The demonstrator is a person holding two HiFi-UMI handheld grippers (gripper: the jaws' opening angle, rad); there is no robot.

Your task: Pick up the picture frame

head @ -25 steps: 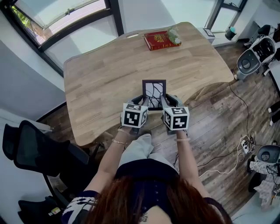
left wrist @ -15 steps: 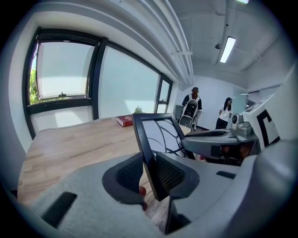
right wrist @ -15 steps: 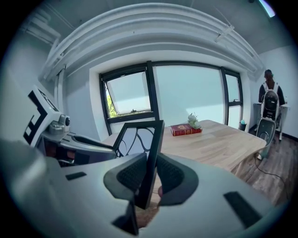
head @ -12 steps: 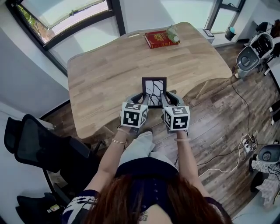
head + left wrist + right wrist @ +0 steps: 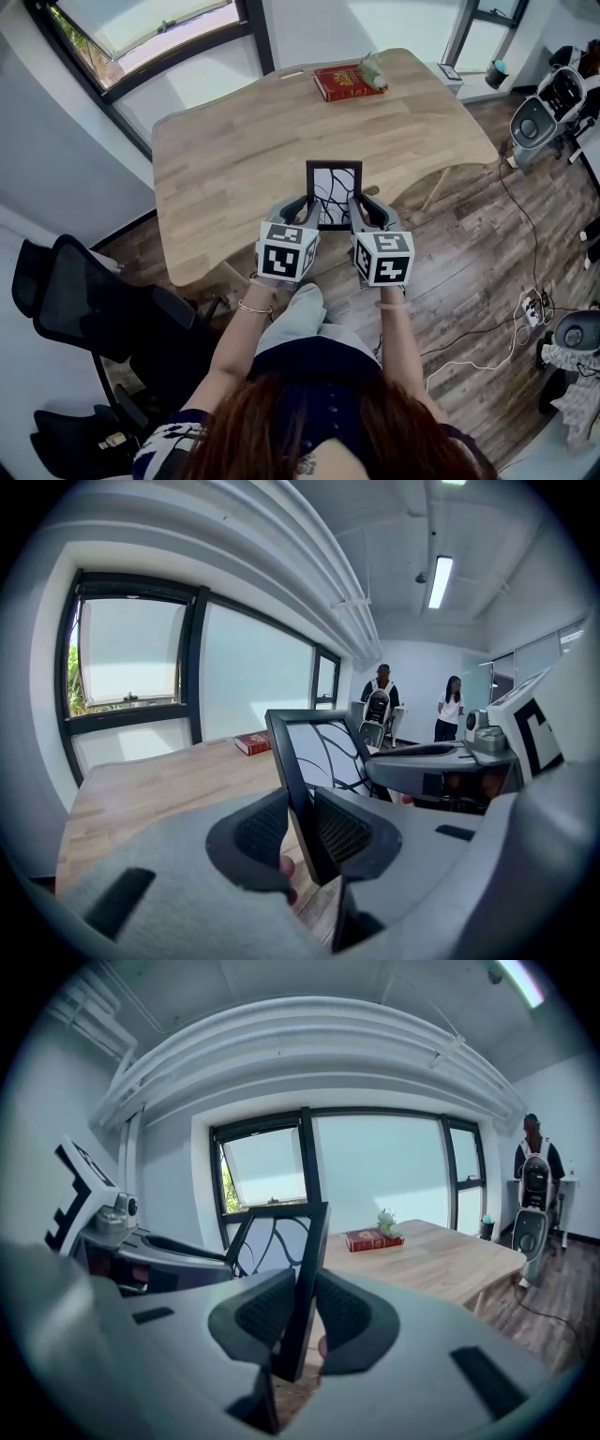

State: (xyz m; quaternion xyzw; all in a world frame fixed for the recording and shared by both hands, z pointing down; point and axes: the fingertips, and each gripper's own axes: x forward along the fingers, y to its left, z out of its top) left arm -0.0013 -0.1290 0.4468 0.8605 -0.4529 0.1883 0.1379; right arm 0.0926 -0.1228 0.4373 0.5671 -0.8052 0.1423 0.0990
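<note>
A black picture frame [image 5: 333,193] with a white branch-pattern picture is held upright above the near edge of the wooden table [image 5: 234,159]. My left gripper [image 5: 302,212] is shut on the frame's left side bar [image 5: 298,799]. My right gripper [image 5: 358,212] is shut on the right side bar [image 5: 302,1296]. In both gripper views the dark pads press on the bar from either side. The frame's lower edge is hidden behind the marker cubes in the head view.
A red book [image 5: 348,82] with a small plant [image 5: 373,65] lies at the table's far edge. A black office chair [image 5: 94,309] stands left of the person. Cables and a power strip [image 5: 527,306] lie on the wood floor at the right. Two people [image 5: 380,691] stand far off.
Both grippers have risen with the frame between them; it now stands higher against the tabletop. The grips have not changed.
</note>
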